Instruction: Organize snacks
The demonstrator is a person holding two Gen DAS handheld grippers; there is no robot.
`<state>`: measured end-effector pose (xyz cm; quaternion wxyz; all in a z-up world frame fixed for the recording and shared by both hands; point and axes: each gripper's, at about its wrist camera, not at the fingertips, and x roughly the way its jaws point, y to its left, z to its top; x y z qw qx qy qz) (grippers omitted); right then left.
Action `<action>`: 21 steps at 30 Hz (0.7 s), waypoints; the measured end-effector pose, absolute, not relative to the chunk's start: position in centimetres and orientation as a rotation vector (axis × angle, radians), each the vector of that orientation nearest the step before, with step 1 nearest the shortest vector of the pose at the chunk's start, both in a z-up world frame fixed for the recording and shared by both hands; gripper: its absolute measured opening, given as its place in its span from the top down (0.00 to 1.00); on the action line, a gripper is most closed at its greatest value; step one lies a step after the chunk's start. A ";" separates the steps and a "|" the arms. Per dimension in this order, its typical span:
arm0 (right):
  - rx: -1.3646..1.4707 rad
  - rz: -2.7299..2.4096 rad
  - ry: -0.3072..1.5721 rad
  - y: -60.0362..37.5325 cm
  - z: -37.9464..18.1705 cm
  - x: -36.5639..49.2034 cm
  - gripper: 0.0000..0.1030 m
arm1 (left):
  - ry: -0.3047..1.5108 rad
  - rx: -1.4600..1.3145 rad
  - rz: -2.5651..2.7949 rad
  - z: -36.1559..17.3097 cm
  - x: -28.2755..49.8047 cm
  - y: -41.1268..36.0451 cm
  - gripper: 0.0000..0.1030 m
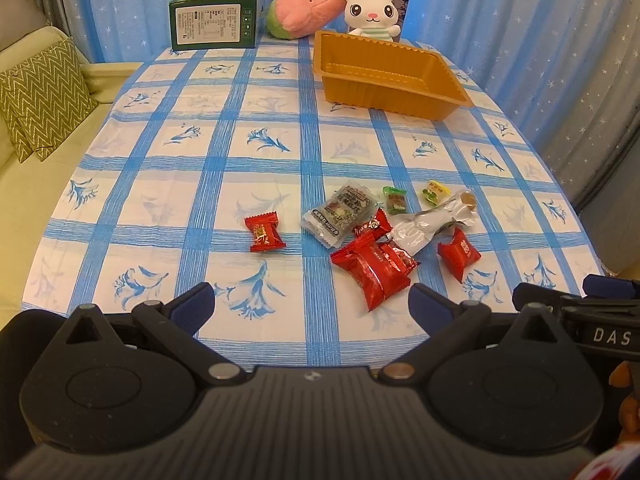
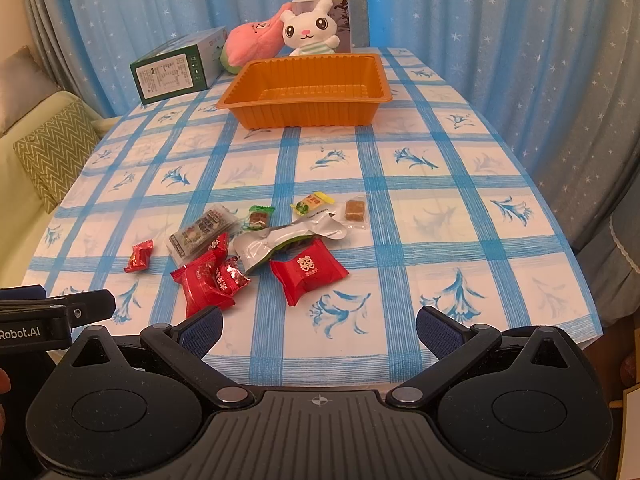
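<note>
Both grippers hovering at the near worktop (image 2: pixel 500 200) edge, left gripper (image 1: pixel 310 300) and right gripper (image 2: pixel 319 322) with fingers spread wide, grasping nothing. Snacks lying in a loose pile at 12 o'clock ahead of both; orange tray (image 2: pixel 304 96) sitting empty, well apart at the far end. Risk: big red packet (image 1: pixel 372 270) overlapping a smaller red one, so fingers may be grabbing 2 or dragging the silver pouch (image 2: pixel 280 240); slick wrappers could be slipping
</note>
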<state>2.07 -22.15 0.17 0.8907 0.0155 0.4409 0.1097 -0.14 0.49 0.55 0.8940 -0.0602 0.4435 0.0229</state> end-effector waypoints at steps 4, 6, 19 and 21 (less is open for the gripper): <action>0.031 0.230 0.915 -22.2 0.1 2.1 0.00 | 0.920 -0.126 0.049 0.6 -0.1 0.5 0.01; 0.033 0.228 0.916 -22.1 0.2 2.0 0.00 | 0.921 -0.126 0.048 0.6 -0.1 0.5 0.01; 0.033 0.228 0.914 -22.2 0.2 2.0 0.00 | 0.920 -0.127 0.047 0.6 -0.1 0.6 0.01; 0.033 0.227 0.915 -22.2 0.2 2.1 0.00 | 0.920 -0.128 0.047 0.6 -0.1 0.6 0.01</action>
